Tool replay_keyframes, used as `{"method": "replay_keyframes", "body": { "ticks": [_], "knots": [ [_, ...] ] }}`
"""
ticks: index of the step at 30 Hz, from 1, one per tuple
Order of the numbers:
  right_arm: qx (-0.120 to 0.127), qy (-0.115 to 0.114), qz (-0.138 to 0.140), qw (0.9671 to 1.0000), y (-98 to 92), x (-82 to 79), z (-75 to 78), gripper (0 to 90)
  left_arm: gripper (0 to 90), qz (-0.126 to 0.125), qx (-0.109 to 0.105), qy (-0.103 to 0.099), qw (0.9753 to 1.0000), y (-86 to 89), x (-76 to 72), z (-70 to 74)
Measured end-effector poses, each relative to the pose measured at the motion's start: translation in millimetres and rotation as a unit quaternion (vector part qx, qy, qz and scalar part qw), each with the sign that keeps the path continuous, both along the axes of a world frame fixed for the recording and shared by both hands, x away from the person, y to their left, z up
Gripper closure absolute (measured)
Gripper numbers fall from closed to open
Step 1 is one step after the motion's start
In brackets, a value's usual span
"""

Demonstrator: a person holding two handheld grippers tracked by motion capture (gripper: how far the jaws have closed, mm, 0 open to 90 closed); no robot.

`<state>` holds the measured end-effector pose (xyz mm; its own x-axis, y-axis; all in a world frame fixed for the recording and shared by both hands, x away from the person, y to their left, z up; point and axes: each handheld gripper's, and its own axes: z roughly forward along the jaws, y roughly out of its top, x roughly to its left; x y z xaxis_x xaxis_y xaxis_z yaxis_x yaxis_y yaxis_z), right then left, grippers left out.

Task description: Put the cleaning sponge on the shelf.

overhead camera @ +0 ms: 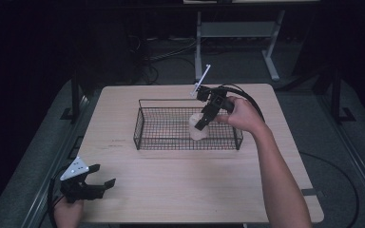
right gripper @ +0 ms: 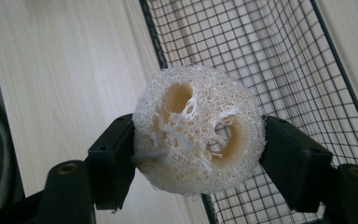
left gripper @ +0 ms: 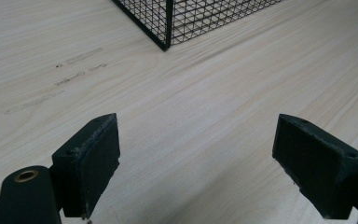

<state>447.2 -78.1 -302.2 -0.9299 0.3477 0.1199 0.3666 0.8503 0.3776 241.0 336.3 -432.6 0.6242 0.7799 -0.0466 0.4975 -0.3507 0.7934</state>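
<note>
A pale loofah sponge [right gripper: 199,128] with round holes in its end is squeezed between the jaws of my right gripper [right gripper: 198,151]. In the high view that right gripper [overhead camera: 202,124] hangs over the black wire basket [overhead camera: 143,137], and the loofah [overhead camera: 197,128] sits low inside it near the right half. My left gripper [overhead camera: 100,183] rests near the table's front left corner, jaws wide apart and holding nothing. The left gripper view looks across bare wood between its fingers [left gripper: 91,158] toward a corner of the basket [left gripper: 168,28].
The wooden table [overhead camera: 180,190] has free room in front of the basket and on both sides. A white stick-like piece [overhead camera: 202,78] pokes up behind the right hand. Desk legs and cables lie on the dark floor beyond the far edge.
</note>
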Motion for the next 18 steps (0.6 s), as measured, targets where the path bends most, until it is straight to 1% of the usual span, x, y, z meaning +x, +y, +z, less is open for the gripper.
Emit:
{"method": "replay_keyframes", "body": {
  "ticks": [3,4,9,13,14,17,18],
  "knots": [
    [-0.003,0.000,-0.005,1.0000,-2.0,3.0,-0.8,29.8,13.6,0.001,-0.001,-0.001,1.0000,0.0,-0.1,0.0],
    [-0.005,-0.001,-0.011,0.9999,-3.3,5.4,-0.1,29.8,13.7,0.001,-0.001,0.000,1.0000,0.3,-0.1,-0.1],
    [-0.005,-0.008,-0.018,0.9998,-3.3,10.5,0.7,29.8,13.7,0.001,-0.001,-0.001,1.0000,0.3,-0.3,0.1],
    [-0.012,-0.010,-0.024,0.9996,-2.6,13.6,-2.8,29.8,13.6,0.001,-0.001,-0.001,1.0000,0.2,-0.7,0.2],
    [-0.016,-0.012,-0.028,0.9994,-2.4,15.6,-6.0,29.7,13.7,0.001,-0.002,-0.001,1.0000,0.4,-0.9,0.2],
    [-0.018,-0.017,-0.028,0.9993,-2.4,17.0,-9.2,29.7,13.7,0.001,-0.001,-0.001,1.0000,0.6,-0.9,0.3],
    [-0.017,-0.016,-0.032,0.9992,-3.3,19.0,-13.1,29.7,13.7,0.001,-0.001,-0.002,1.0000,0.8,-1.1,0.4]
  ]
}}
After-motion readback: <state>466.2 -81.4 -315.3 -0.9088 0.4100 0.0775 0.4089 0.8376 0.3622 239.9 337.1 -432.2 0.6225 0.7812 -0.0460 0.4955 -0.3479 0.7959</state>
